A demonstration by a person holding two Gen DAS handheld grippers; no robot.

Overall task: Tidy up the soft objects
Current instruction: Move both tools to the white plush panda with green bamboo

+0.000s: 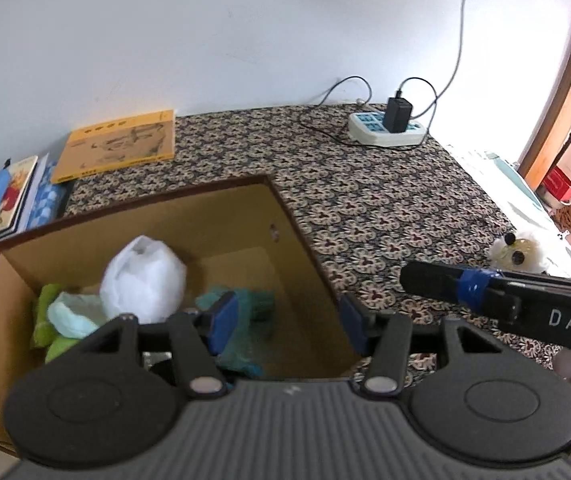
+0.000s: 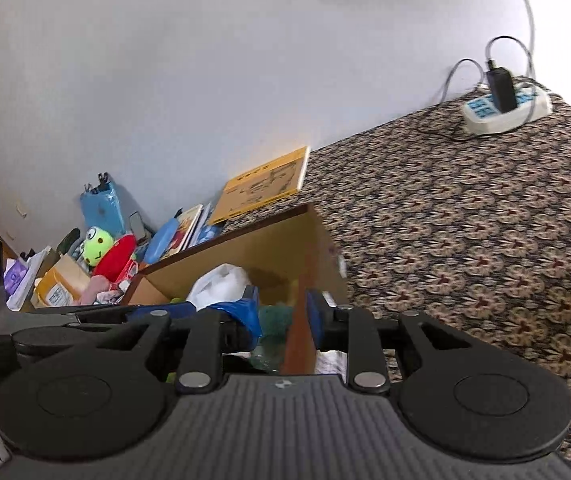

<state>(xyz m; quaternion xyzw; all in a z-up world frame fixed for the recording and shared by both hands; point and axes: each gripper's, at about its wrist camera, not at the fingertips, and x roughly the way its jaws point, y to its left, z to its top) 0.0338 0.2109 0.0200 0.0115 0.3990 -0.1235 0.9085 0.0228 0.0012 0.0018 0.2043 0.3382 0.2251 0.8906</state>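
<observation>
Both grippers empty: left gripper [image 1: 287,322] jaws apart over box [image 1: 297,236], right gripper [image 2: 283,316] slightly apart at box rim. Fluffy white toy [image 1: 519,254] lies right of box; approach low, pinch body centre.

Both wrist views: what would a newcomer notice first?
The open cardboard box at lower left of the left wrist view, holding a white plastic bag, green cloth and a teal fuzzy item. Next, the busy patterned cloth covering the surface, with a yellow book and a white power strip by the wall. In the right wrist view, a pile with a lime green toy sits left of the box.
</observation>
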